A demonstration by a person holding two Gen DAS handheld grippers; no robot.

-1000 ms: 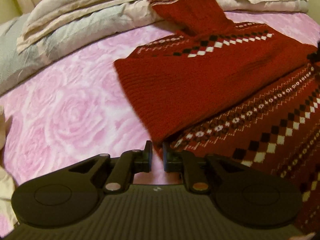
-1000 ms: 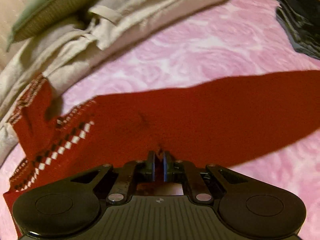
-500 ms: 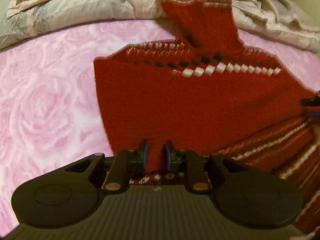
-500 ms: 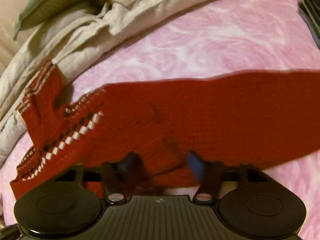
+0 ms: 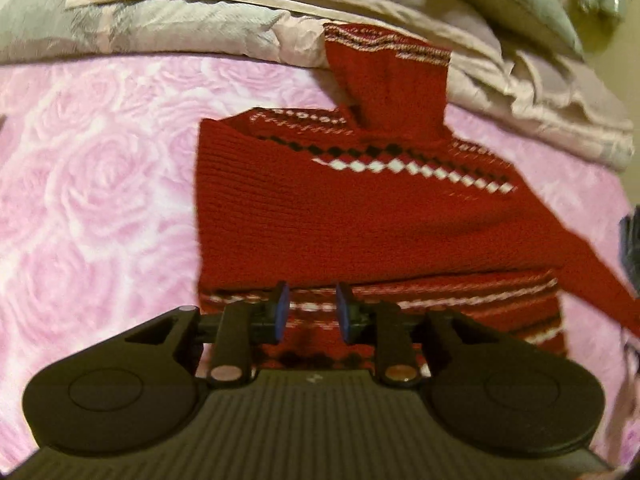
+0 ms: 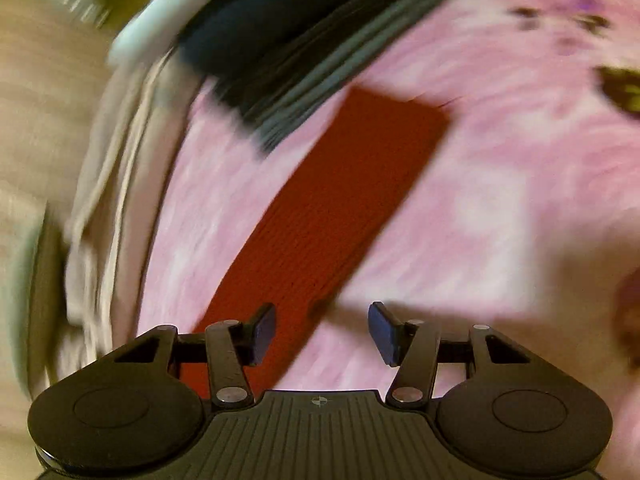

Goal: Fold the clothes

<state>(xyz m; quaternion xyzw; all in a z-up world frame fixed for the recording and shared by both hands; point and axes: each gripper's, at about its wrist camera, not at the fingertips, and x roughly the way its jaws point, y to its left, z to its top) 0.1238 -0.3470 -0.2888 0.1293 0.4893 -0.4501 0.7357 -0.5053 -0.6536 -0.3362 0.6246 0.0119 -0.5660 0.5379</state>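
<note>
A pink rose-patterned bedspread (image 5: pixel 100 200) covers the bed. Crumpled beige and grey bedding (image 5: pixel 200 20) is heaped along its far edge, a green pillow (image 5: pixel 500 4) on top. A blurred stack of dark clothes (image 6: pixel 288 48) lies on the bedspread.

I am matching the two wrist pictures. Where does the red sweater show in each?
Left wrist: the red sweater fills the centre, collar up, one sleeve trailing right.
Right wrist: only a plain red sleeve, running diagonally through the centre.
Shared landmark: the pink rose bedspread.
</note>
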